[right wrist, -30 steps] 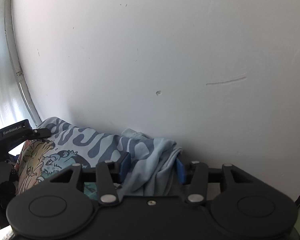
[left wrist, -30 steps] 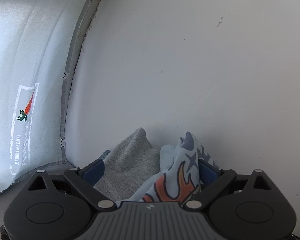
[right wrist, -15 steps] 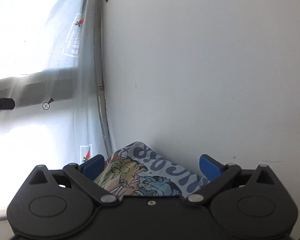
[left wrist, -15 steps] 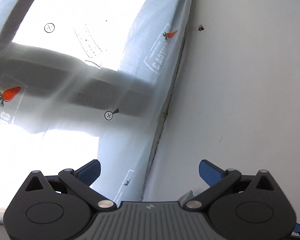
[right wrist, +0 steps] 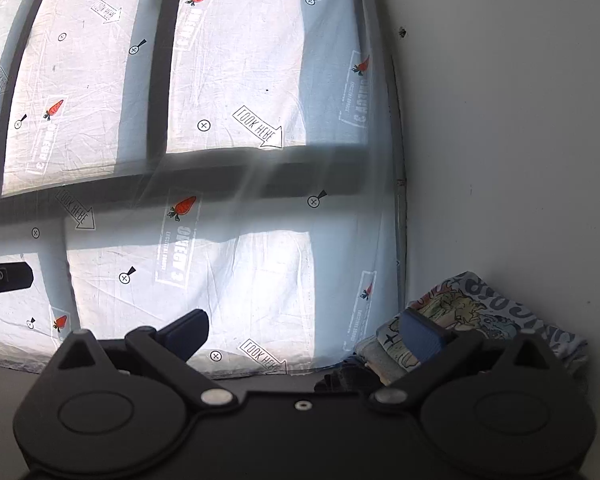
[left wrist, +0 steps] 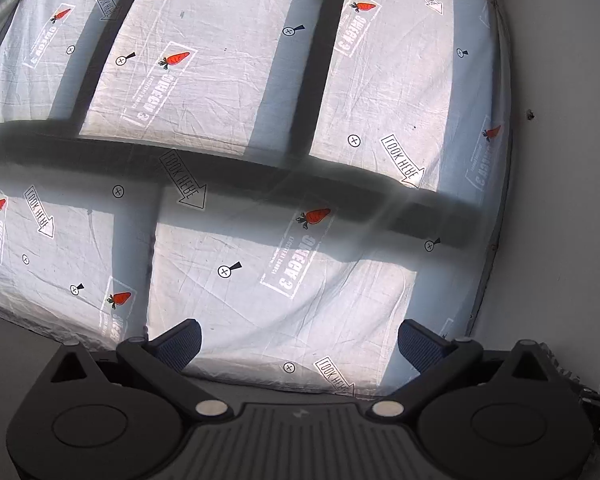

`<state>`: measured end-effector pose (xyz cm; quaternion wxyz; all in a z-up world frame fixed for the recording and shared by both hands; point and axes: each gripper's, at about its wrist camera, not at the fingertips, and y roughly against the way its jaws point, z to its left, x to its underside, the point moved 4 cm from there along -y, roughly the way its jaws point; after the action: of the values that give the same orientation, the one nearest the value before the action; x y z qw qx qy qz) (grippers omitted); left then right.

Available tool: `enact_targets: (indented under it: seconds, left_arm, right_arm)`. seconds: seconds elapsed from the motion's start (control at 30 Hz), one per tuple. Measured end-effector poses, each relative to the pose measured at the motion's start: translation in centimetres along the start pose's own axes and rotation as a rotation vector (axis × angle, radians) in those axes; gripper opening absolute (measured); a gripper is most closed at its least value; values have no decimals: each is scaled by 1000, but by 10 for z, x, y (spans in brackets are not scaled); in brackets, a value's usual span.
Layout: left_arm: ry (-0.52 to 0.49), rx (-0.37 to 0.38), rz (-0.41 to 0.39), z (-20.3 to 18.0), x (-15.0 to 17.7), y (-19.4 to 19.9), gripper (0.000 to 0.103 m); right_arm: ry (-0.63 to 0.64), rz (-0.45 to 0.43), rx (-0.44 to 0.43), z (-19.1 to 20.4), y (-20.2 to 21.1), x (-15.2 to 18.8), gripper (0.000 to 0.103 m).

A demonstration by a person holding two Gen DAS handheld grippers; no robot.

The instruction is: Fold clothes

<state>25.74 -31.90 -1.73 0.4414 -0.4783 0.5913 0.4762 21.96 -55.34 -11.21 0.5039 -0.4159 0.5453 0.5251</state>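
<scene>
A pile of folded clothes (right wrist: 476,320), topped by a light blue printed shirt over a grey garment, lies against the white wall at the lower right of the right wrist view. My right gripper (right wrist: 304,334) is open and empty; its right finger (right wrist: 422,336) overlaps the pile's left edge in the view. In the left wrist view my left gripper (left wrist: 298,342) is open with nothing between its blue pads, pointing at the curtain. A sliver of patterned cloth (left wrist: 556,364) shows behind its right side.
A white curtain (left wrist: 260,160) printed with carrots and "LOOK HERE" arrows covers a sunlit window with dark frame bars. A white wall (right wrist: 520,140) stands to the right. The other gripper's black tip (right wrist: 8,276) shows at the left edge.
Both grippers let go of the printed shirt, opened, and swung left and up from the wall toward the curtained window. The clothes pile now lies at the right.
</scene>
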Motion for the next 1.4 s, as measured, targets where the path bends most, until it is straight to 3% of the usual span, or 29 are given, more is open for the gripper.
enact_targets:
  seconds: [0.1,0.3,0.5,0.7,1.07,1.4]
  left_arm:
    - [-62,-36,20,27,5,33,103]
    - [-59,-55,91,98,16,107,103]
    - [-59,-106,178,158,35,176,103]
    - [-33,-132,284,201,55,233,103]
    - [-50,-134,393,238,77,288,103]
    - [-62,-111,396,248,76,305,103]
  right_arm:
    - [-6,23,-48,34,30,9,103]
    - [-13,86,-129,107,96,35,103]
    - [3,229,-251,175,162,63,103]
    - [42,335,-288,218,221,86,103]
    - [46,471,-231,241,278,117,103]
    - [70,460,-230,254,304,118,103]
